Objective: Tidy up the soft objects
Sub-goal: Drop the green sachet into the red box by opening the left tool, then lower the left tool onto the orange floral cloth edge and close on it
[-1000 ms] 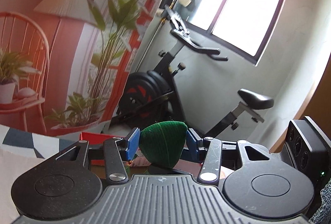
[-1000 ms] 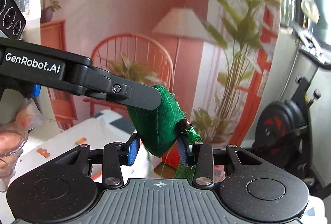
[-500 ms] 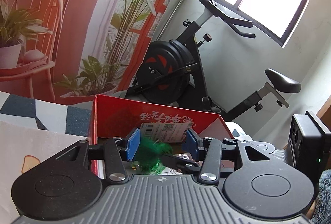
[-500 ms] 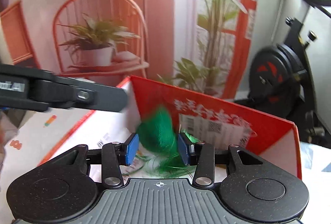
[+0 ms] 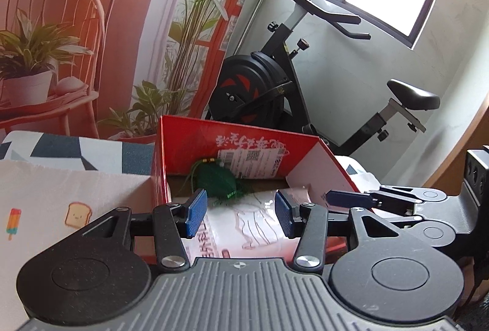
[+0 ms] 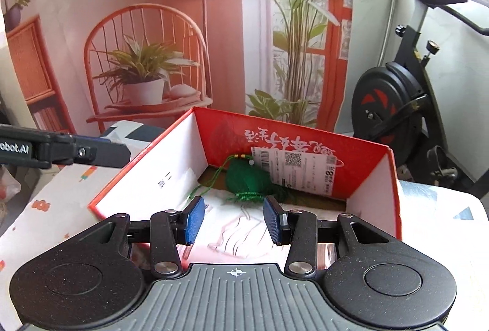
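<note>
Two handheld grippers hover over the near edge of an open red box that sits on a table covered with a cartoon-print cloth. Inside the box, against its far wall, lies a small green pouch with a thin green cord; a white barcode label stuck to the far wall is just right of it. The pouch rests on the far edge of a white plastic packet printed with a line drawing, which fills the near part of the box.

The left gripper is open, blue pads apart, with nothing between them. The right gripper is also open and empty; the pouch lies beyond its fingertips, not touching them. Behind the table stand an exercise bike and a backdrop picturing a chair and plants.
</note>
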`<state>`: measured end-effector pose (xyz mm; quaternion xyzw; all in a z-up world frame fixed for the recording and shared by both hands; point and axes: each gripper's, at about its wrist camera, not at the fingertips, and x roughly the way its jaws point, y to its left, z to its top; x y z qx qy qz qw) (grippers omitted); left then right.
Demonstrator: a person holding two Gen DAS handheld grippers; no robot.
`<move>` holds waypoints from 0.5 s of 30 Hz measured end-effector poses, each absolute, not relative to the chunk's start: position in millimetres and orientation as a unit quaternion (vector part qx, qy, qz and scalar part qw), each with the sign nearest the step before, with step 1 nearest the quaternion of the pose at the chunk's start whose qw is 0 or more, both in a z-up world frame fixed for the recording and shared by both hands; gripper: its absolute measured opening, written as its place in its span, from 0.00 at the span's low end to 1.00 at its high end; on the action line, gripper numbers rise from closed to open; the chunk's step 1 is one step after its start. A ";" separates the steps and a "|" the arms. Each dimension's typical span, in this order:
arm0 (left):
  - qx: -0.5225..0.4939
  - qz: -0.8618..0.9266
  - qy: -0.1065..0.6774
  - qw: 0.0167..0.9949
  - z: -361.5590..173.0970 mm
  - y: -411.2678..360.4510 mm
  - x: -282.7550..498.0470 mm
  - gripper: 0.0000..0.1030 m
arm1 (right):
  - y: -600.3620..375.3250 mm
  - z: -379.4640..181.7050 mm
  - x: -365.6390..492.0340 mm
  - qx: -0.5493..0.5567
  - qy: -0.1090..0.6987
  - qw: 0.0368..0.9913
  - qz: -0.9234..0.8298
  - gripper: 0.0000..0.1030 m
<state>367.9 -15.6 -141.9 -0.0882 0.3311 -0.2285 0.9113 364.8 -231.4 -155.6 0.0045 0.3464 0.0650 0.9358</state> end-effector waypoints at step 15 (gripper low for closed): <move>-0.087 -0.238 0.361 0.897 -172.8 -14.0 292.0 0.50 | -236.4 -159.3 261.1 0.030 0.319 0.947 0.028 0.39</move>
